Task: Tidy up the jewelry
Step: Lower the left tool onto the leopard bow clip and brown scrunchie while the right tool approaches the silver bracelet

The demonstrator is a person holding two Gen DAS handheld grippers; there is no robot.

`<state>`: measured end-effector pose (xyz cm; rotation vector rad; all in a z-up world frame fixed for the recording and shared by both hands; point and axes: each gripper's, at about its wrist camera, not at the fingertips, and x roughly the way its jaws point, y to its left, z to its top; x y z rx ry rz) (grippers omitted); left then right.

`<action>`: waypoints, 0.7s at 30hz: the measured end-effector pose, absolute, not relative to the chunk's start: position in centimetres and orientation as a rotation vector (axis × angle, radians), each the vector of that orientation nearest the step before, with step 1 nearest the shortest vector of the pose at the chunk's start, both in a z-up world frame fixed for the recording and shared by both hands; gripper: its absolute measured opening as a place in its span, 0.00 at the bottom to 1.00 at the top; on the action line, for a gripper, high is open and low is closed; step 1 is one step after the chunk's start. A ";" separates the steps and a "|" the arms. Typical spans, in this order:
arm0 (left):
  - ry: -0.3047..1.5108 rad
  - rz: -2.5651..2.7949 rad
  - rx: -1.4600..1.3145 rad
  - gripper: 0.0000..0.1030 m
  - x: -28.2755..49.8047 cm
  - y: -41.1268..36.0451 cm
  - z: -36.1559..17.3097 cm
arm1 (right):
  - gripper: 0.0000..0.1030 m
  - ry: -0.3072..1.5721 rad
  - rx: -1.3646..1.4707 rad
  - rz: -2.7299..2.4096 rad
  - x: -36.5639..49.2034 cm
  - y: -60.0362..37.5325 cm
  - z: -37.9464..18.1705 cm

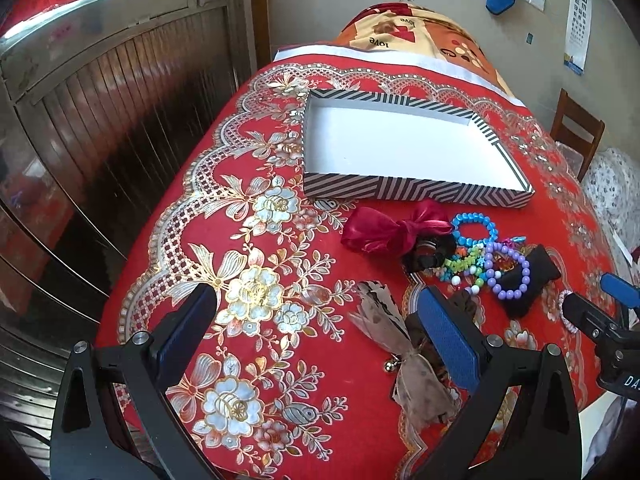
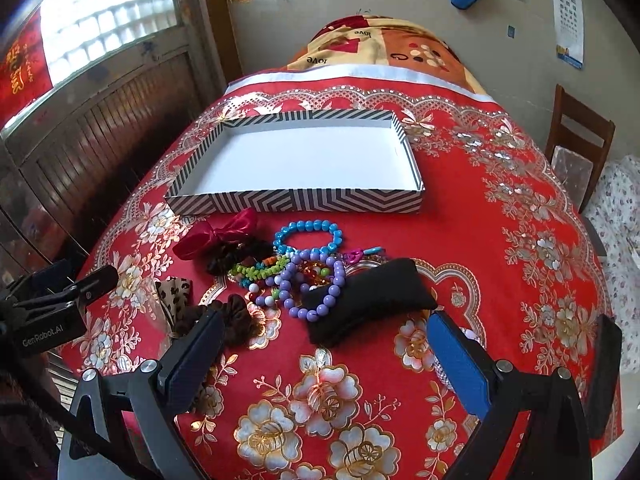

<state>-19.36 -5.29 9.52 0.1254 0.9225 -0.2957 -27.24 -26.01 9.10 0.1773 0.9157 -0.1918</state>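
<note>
Red tablecloth [image 2: 480,240] holds an empty box [image 2: 296,200] behind the jewelry pile [image 2: 304,272]; left gripper [image 1: 316,320] and right gripper [image 2: 324,344], jaws apart, should lift one piece cleanly.

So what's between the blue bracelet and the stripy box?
Nothing but bare red tablecloth. In the right wrist view, a strip of cloth separates the blue bracelet from the striped box; the red bow sits off to the side.
</note>
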 end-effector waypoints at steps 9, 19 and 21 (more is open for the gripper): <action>0.930 -0.299 0.129 0.98 -19.3 -5.6 9.4 | 0.97 0.916 0.182 -0.203 -27.4 -26.5 9.1; 0.938 -0.308 0.124 0.98 -19.1 -5.8 9.5 | 0.97 0.916 0.172 -0.223 -27.3 -26.7 9.3; 0.939 -0.310 0.125 0.98 -19.1 -5.8 9.5 | 0.97 0.914 0.173 -0.223 -27.4 -26.7 9.4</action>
